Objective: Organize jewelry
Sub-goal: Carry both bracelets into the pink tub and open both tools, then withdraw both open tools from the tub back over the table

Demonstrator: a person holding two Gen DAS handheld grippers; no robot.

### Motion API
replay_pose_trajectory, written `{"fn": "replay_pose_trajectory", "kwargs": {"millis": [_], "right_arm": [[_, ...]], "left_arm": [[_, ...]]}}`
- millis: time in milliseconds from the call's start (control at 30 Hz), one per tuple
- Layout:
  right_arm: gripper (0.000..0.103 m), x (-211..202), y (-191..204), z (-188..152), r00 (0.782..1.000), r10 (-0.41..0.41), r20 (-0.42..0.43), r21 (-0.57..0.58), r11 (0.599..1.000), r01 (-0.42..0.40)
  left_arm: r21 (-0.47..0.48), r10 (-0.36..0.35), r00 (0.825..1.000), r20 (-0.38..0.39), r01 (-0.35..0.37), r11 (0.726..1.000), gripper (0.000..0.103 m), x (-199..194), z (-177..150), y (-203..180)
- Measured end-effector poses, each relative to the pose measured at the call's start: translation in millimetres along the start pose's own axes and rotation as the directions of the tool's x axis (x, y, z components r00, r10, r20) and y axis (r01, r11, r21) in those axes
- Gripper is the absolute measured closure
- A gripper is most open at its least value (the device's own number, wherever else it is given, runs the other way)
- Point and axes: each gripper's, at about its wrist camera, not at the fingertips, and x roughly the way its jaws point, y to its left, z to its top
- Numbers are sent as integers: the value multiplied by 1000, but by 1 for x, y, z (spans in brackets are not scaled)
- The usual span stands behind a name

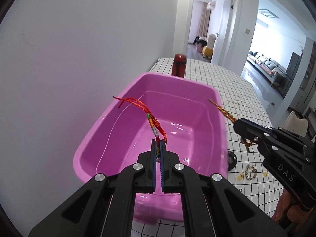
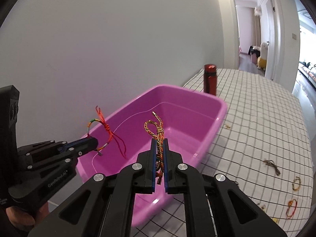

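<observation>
A pink plastic tub (image 1: pixel 199 90) stands on the checked tablecloth; it also shows in the right wrist view (image 2: pixel 221 106). My left gripper (image 1: pixel 158 141) is shut on a red cord bracelet (image 1: pixel 156 124) and holds it above the tub. From the right wrist view the left gripper (image 2: pixel 95 144) sits at the tub's left rim with the red bracelet (image 2: pixel 106 128) hanging from it. My right gripper (image 2: pixel 160 141) is shut on a gold braided bracelet (image 2: pixel 156 128) above the tub. In the left wrist view the right gripper (image 1: pixel 236 123) is over the tub's right rim with the gold braid (image 1: pixel 221 108) sticking out.
A red bottle (image 1: pixel 178 65) stands behind the tub. Several loose bracelets lie on the tablecloth (image 2: pixel 256 118) to the right: a dark cord (image 2: pixel 272 165), an orange loop (image 2: pixel 296 183), a red loop (image 2: pixel 291 207), a beaded one (image 1: pixel 250 172). A white wall is close on the left.
</observation>
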Motion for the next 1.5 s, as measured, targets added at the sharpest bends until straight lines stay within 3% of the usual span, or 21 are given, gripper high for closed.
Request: {"fn": "replay_pose_trajectory", "kwargs": {"millis": [167,333,667,700,733,767,800,833,867,967,1133,1500], "right_arm": [[97,32,1,4,996,20,-84,5,1000,-19],[97,58,-5,6,987,34,-158,29,999,-30],[96,87,-17,13,973,25,-230,11,1000,-23],[86,89,-18,13,972,20,-234,13,1000,-18],[67,88,-17,14,971,20,-239,15,1000,-17],[57,90,-19,15,971,25,-240,17,1000,-21],[48,89,-20,16,971,29,-235,20,999,-25],[48,88,-20,18,972,29,-231,19,1000,-25],[48,87,-20,19,973,24,-230,13,1000,-21],[42,85,-23,22,974,12,-227,6,1000,-11],[41,83,-31,23,975,1,-224,31,999,6],[38,67,-28,20,977,3,-212,57,998,10]], "left_arm": [[-42,-15,998,-53,13,999,99,27,-1,6],[-57,15,996,-88,-20,998,99,40,-4,8],[-99,44,982,-184,-63,993,99,72,-6,17],[-105,44,980,-195,-65,992,99,74,-5,19],[-109,42,979,-200,-64,992,98,74,-6,20],[-114,44,978,-205,-69,991,92,74,-6,21],[-122,53,976,-211,-80,989,71,73,-6,23],[-136,59,975,-214,-90,987,51,74,-5,26],[-153,65,975,-210,-98,983,11,72,-6,29],[-199,53,985,-166,-86,976,7,60,-5,35],[-173,81,980,-181,-113,979,7,57,-2,36],[-146,69,987,-145,-90,985,7,37,5,36]]}}
